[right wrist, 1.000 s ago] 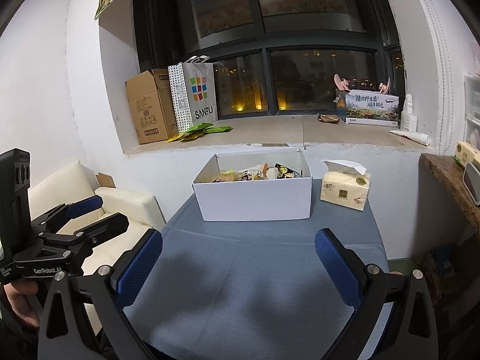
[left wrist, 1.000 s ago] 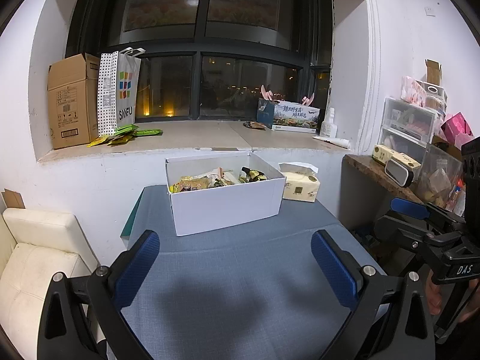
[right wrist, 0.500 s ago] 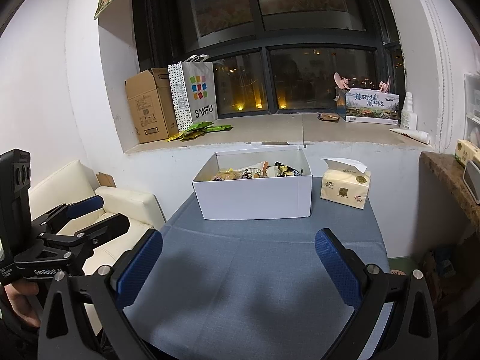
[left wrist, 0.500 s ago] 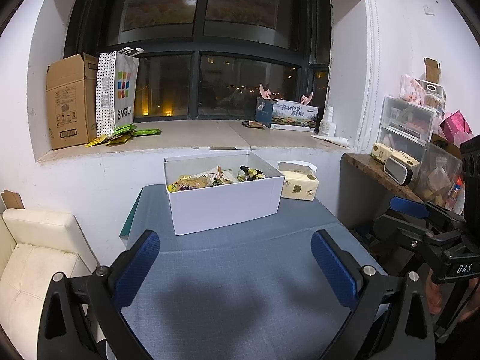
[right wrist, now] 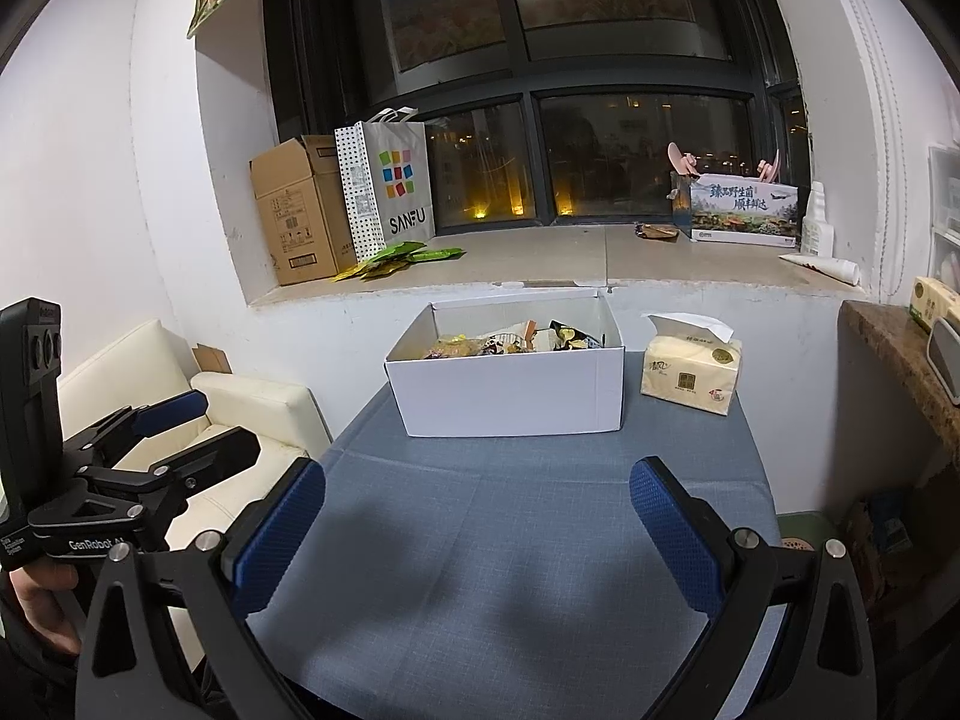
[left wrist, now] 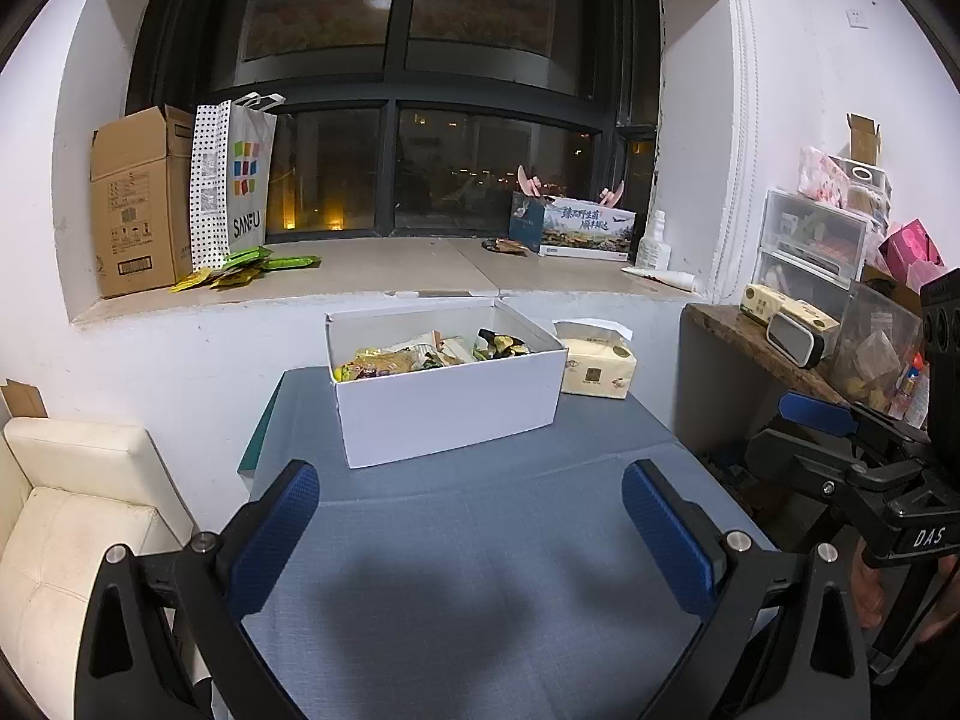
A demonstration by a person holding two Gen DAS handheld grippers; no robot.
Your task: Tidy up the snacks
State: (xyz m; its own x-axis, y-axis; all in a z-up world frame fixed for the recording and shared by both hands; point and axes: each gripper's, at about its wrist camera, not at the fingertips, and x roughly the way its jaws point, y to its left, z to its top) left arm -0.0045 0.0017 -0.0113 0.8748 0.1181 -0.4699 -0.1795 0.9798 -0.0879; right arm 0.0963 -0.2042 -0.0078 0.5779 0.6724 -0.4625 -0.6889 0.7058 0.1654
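Observation:
A white open box stands at the far end of the blue-grey table. It holds several snack packets. My left gripper is open and empty, above the table's near half, well short of the box. My right gripper is also open and empty, at a similar distance from the box. Each gripper shows at the edge of the other's view, the right one and the left one.
A tissue pack lies right of the box. The window sill holds a cardboard box, a SANFU bag, green packets and a printed carton. A cream sofa is left, cluttered shelves right.
Both grippers stay open. Both views have shifted only slightly; the box sits a little lower and nearer in them.

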